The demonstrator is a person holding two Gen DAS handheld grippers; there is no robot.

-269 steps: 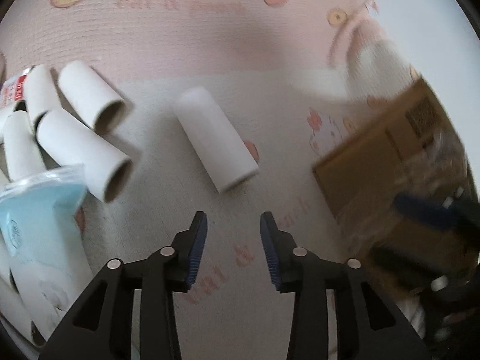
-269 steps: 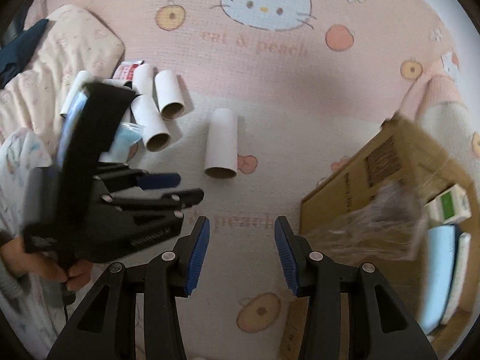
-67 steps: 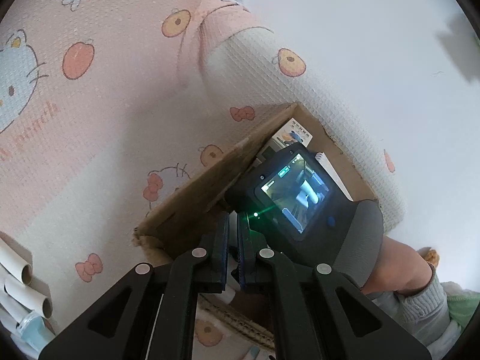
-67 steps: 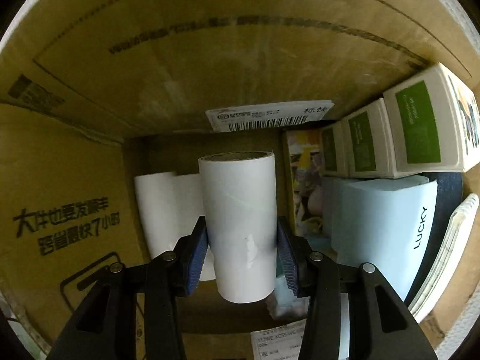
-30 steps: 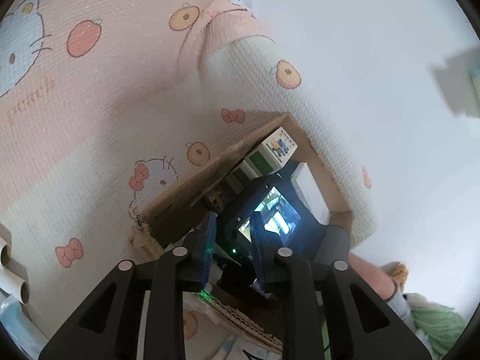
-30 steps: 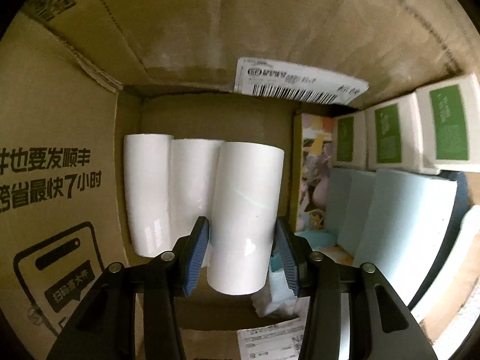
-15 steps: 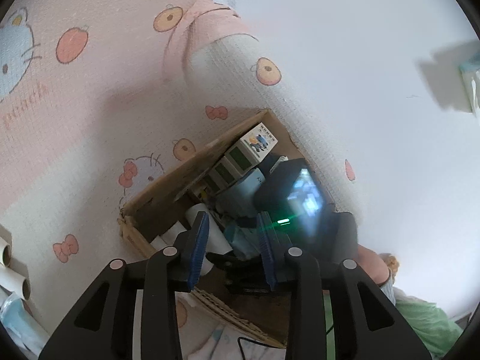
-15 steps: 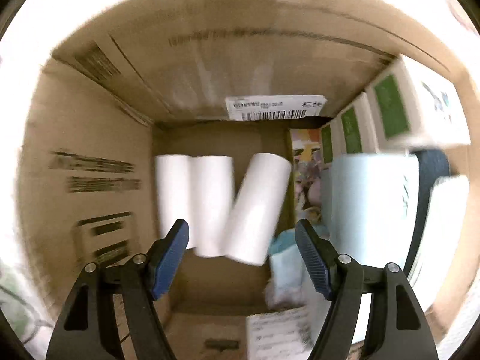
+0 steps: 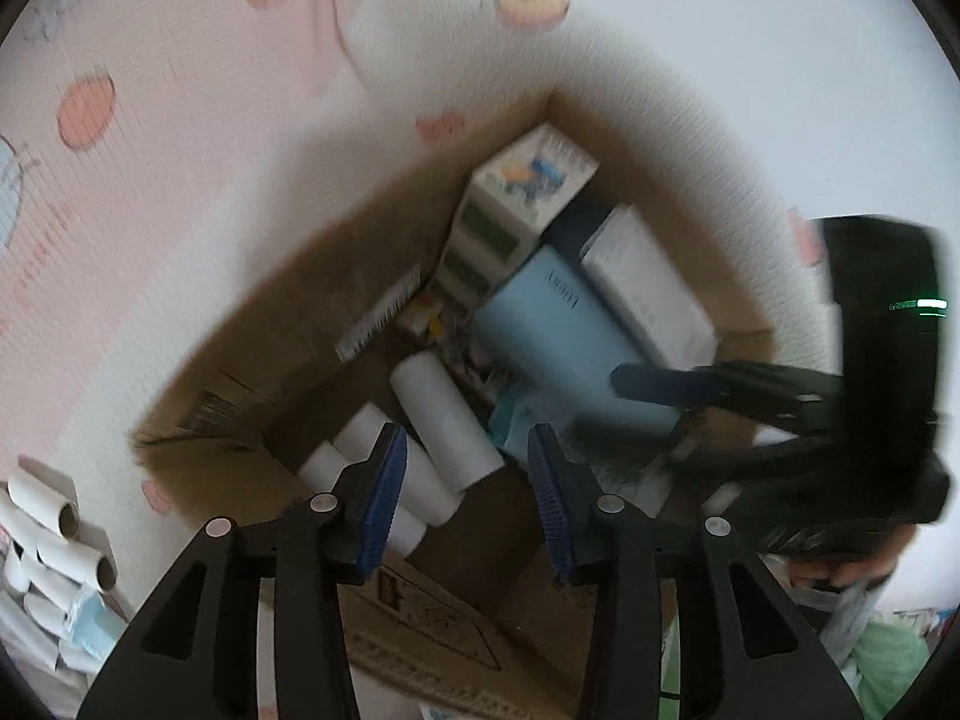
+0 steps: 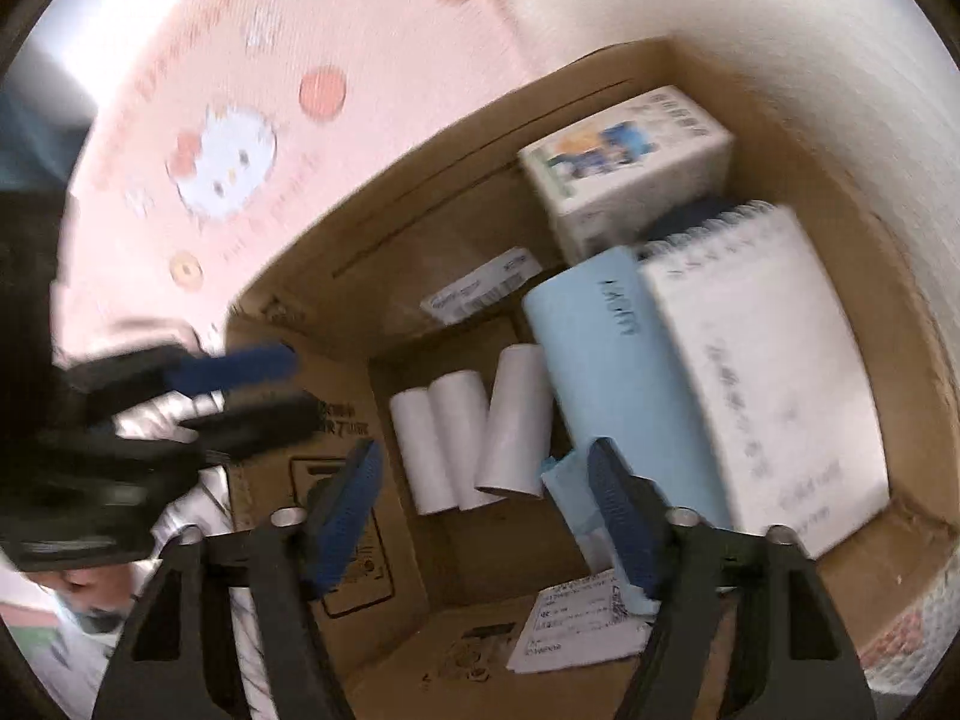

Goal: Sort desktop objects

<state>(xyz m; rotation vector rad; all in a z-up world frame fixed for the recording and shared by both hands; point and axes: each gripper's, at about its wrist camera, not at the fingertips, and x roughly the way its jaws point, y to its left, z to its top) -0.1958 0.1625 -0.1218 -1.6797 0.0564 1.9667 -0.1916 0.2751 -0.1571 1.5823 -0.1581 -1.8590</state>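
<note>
Blue-padded right gripper (image 10: 489, 516) is empty, jaws closing on nothing; one second ago it clasped the third paper tube (image 10: 516, 426), which now lies released below the jaws, leaning on two tubes in the cardboard box (image 10: 420, 204). Left gripper (image 9: 465, 495) (opening, empty) hovers above. Next: remaining tubes (image 9: 54, 546).

The floor is covered by a pink play mat (image 10: 180, 138) with a ribbed, woven-looking surface. It is printed with a white cartoon cat face (image 10: 228, 165), round orange fruits (image 9: 86, 111) and pale yellow rings. Part of the mat is cream-white (image 9: 198, 276) instead of pink. Beyond its edge there is a plain white surface (image 9: 750, 48); whether it is a wall or the floor cannot be told. The light is soft and even.
</note>
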